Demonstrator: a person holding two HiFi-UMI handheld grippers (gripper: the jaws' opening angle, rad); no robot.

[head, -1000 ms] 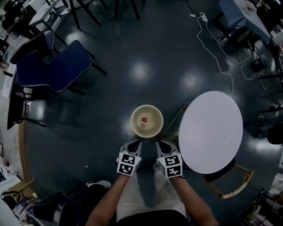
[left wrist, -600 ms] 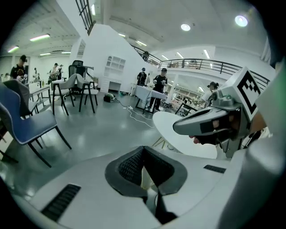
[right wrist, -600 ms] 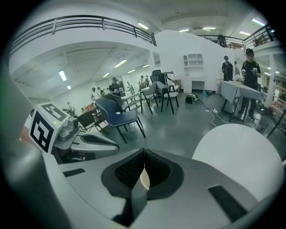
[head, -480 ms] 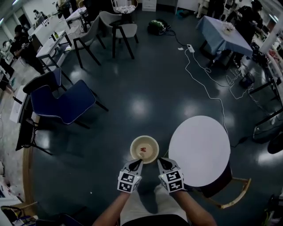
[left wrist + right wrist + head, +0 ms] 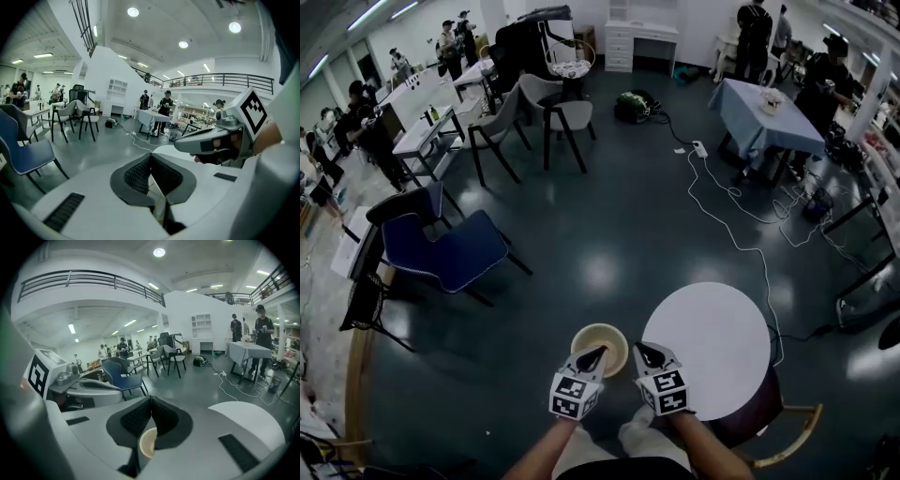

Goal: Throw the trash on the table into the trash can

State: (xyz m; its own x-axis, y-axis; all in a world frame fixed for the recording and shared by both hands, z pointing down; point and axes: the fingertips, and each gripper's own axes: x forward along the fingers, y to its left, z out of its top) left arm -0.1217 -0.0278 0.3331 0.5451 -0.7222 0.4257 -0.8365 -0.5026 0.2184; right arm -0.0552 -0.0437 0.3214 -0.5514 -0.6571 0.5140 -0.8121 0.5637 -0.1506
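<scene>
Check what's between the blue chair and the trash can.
Nothing. In the head view, only bare dark floor runs from the blue chair to the trash can.

The dark floor [image 5: 609, 234] below me shines glossy. The table [image 5: 712, 337] beside me looks smooth, matt white; the trash can [image 5: 602, 328] looks like cream slotted plastic.
</scene>
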